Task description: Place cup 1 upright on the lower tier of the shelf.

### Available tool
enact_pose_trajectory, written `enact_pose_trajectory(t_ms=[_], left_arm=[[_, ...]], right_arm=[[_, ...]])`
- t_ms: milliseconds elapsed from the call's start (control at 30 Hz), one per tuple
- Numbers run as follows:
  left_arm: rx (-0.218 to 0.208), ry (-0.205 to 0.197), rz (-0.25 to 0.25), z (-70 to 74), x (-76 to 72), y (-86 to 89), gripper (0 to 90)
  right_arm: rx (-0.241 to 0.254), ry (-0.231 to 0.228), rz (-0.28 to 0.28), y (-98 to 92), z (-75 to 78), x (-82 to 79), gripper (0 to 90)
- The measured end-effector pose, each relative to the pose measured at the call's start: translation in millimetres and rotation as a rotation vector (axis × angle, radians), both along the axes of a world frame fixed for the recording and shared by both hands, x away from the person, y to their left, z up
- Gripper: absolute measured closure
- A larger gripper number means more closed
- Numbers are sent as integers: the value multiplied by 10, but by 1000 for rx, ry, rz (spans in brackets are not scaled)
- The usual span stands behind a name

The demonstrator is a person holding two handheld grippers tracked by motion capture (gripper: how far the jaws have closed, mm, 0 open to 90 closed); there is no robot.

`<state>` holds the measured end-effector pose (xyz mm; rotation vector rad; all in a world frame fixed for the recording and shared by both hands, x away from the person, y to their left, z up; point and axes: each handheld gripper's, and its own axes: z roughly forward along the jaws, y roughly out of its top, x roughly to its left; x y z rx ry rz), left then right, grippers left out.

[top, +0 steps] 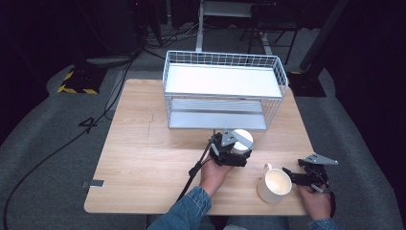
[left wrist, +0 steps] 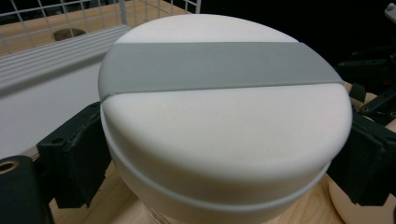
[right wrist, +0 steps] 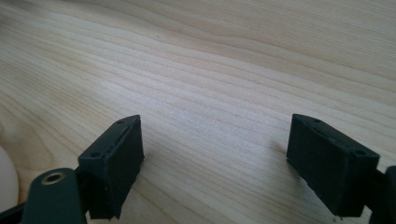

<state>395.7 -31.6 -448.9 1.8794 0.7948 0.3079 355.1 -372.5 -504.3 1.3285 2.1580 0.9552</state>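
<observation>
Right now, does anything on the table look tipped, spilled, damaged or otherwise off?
Nothing stands out. The lidded white canister stands upright between the left gripper's pads, its lid seated evenly. The cream mug stands upright with no spill around it, the wire rack sits square on the table, and the right gripper has nothing between its pads.

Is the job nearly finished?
Hardly started: the wire rack holds nothing. In hand: the left gripper is clamped on the white lidded jar in front of it. Left: the jar and probably the mug, standing by the open right gripper, likely go onto the rack.
</observation>
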Motion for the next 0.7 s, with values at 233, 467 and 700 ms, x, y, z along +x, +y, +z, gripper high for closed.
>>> enact_pose_trajectory(t_ms=[233, 467, 700], left_arm=[[-30, -17, 39, 138, 72, 128, 71], [-35, -26, 96, 234, 157, 254, 71], [-29, -41, 155, 315, 245, 360, 71]], right_arm=[[0, 0, 0, 0, 0, 0, 188], [0, 0, 0, 0, 0, 0, 188], [0, 0, 0, 0, 0, 0, 188]])
